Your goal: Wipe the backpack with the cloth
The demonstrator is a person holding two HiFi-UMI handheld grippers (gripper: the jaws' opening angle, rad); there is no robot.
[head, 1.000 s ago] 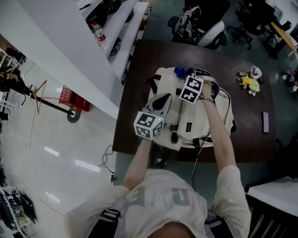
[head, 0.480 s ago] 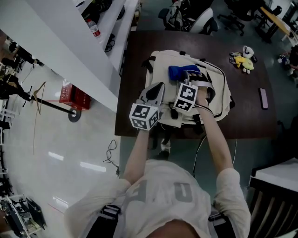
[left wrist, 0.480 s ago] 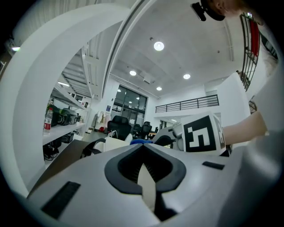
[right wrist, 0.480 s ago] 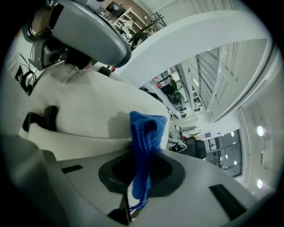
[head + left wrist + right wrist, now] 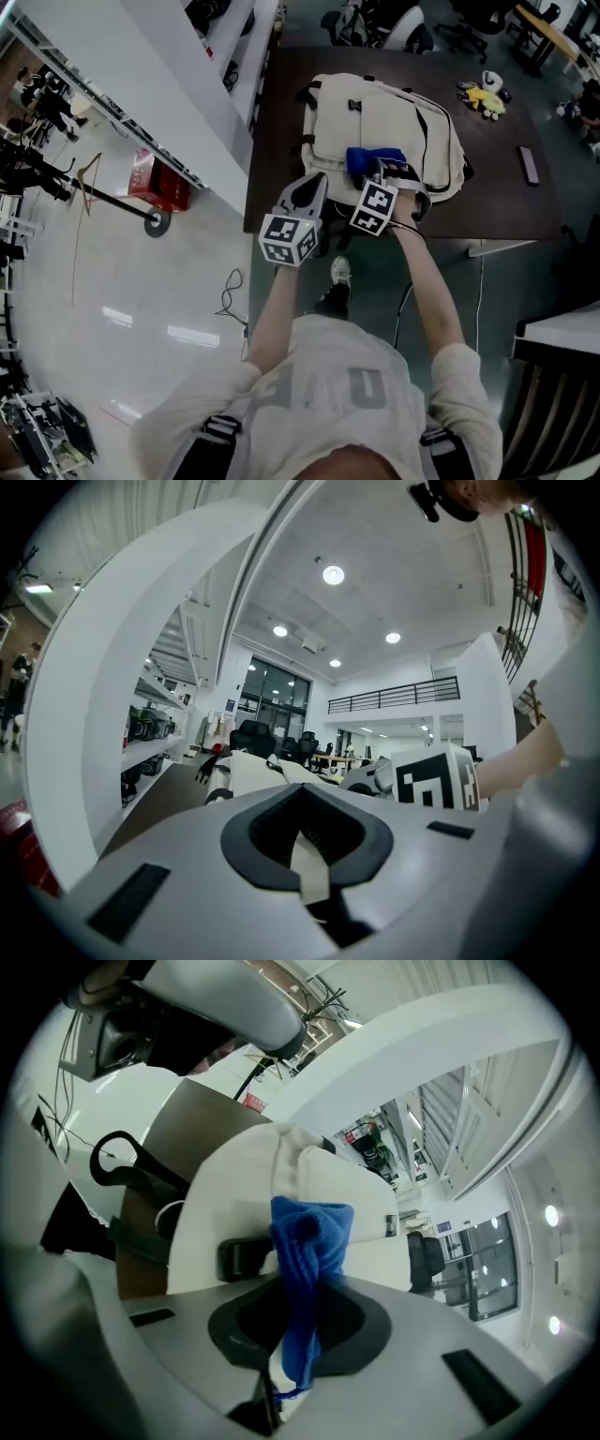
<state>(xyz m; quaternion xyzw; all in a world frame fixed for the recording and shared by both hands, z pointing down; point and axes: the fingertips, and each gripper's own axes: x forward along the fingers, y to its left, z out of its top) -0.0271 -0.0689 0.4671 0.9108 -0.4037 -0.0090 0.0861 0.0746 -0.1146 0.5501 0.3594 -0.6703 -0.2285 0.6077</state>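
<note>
A cream backpack [image 5: 384, 117] lies flat on the dark table [image 5: 497, 202]. My right gripper [image 5: 387, 176] is shut on a blue cloth [image 5: 373, 159] that rests on the backpack's near part. In the right gripper view the cloth [image 5: 307, 1241] hangs bunched out of the right gripper [image 5: 298, 1326], over the cream fabric [image 5: 234, 1204]. My left gripper [image 5: 312, 187] sits at the backpack's near-left edge. In its own view the left gripper [image 5: 305, 841] is shut, with a thin cream strip of the backpack pinched between the pads. The backpack [image 5: 253, 772] lies beyond it.
A yellow plush toy [image 5: 483, 92] and a dark slim device [image 5: 531, 165] lie on the table's right side. White shelving [image 5: 169, 84] runs along the left. A red box [image 5: 155, 183] stands on the floor. Office chairs [image 5: 375, 23] stand beyond the table.
My right gripper has drawn the blue cloth from the backpack's far end toward its near edge. The head view has shifted. The left gripper stays at the near-left edge.
</note>
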